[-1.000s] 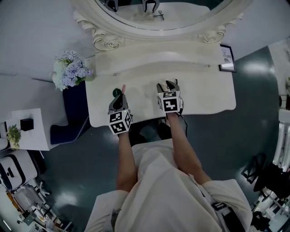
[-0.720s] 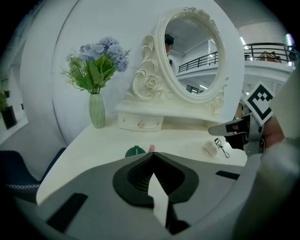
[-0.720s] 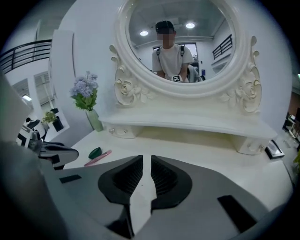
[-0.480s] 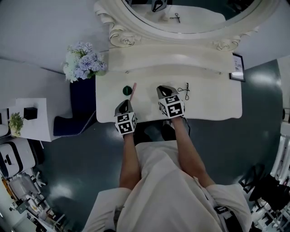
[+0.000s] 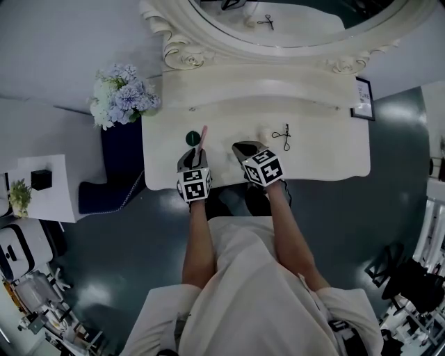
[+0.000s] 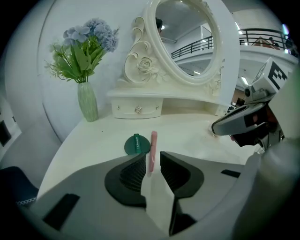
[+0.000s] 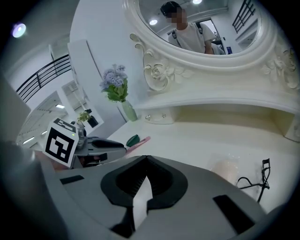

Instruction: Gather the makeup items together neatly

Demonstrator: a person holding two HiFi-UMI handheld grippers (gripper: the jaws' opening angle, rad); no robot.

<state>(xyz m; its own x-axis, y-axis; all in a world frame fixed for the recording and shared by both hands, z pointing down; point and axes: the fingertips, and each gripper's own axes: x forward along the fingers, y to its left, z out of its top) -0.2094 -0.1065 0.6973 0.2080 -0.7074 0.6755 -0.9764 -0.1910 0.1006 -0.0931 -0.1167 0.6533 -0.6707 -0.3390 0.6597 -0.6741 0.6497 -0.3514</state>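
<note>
On the table (image 5: 323, 151) are counted one green compact (image 5: 192, 138), one pink tube (image 5: 202, 136), one pale puff (image 5: 265, 133) and one eyelash curler (image 5: 283, 133). One vase of flowers (image 6: 87, 101) and one mirror (image 5: 299, 21) are seen.

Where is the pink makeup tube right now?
In the left gripper view, the pink tube lies on the left part of the vanity table, just right of the green compact, its near end between the open jaws of the left gripper.

Left forearm (image 5: 197, 240) and right forearm (image 5: 286, 224) extended forward. Left tool (image 5: 190, 153) pitched down, jaws narrowly apart. Right tool (image 5: 238, 147): jaws just closed, tips meeting, nothing between.
</note>
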